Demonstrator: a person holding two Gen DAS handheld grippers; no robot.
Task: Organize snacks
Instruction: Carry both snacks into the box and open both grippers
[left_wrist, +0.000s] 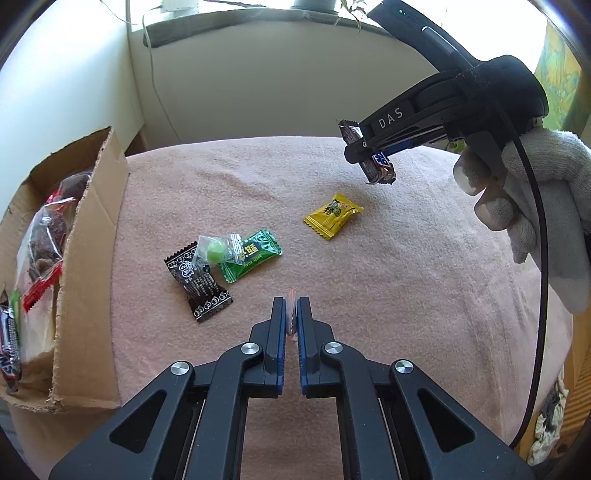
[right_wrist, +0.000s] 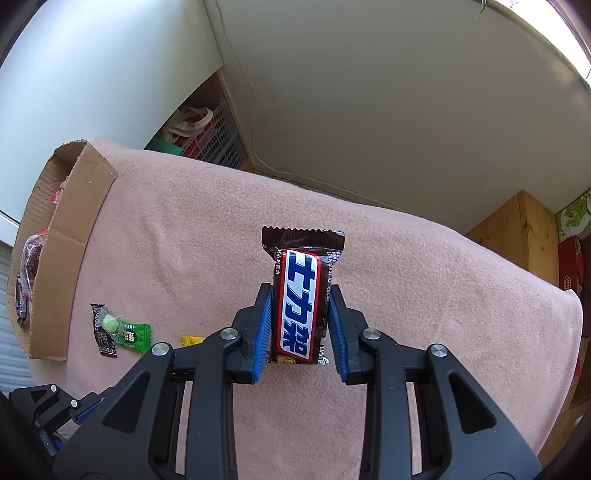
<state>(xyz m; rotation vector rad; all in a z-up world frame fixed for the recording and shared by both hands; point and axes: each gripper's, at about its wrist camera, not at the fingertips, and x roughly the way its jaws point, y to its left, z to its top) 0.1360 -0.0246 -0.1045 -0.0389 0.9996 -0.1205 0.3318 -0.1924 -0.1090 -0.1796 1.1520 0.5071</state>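
Note:
My right gripper (right_wrist: 300, 295) is shut on a brown Snickers bar (right_wrist: 301, 299) and holds it above the pink cloth; it also shows in the left wrist view (left_wrist: 364, 153), high at the far right, with the bar (left_wrist: 380, 168). My left gripper (left_wrist: 291, 306) is shut on a thin, pinkish clear wrapper (left_wrist: 292, 314), seen edge-on between the pads. On the cloth lie a black candy (left_wrist: 197, 282), a clear-wrapped green candy (left_wrist: 216, 251), a green candy (left_wrist: 251, 254) and a yellow candy (left_wrist: 332, 216). The cardboard box (left_wrist: 88, 258) at the left holds several snacks.
The pink cloth (left_wrist: 369, 295) covers the table. The box also shows in the right wrist view (right_wrist: 70, 236). Behind the table are a wall, a cable and a basket (right_wrist: 214, 144). A wooden cabinet (right_wrist: 517, 236) stands to the right.

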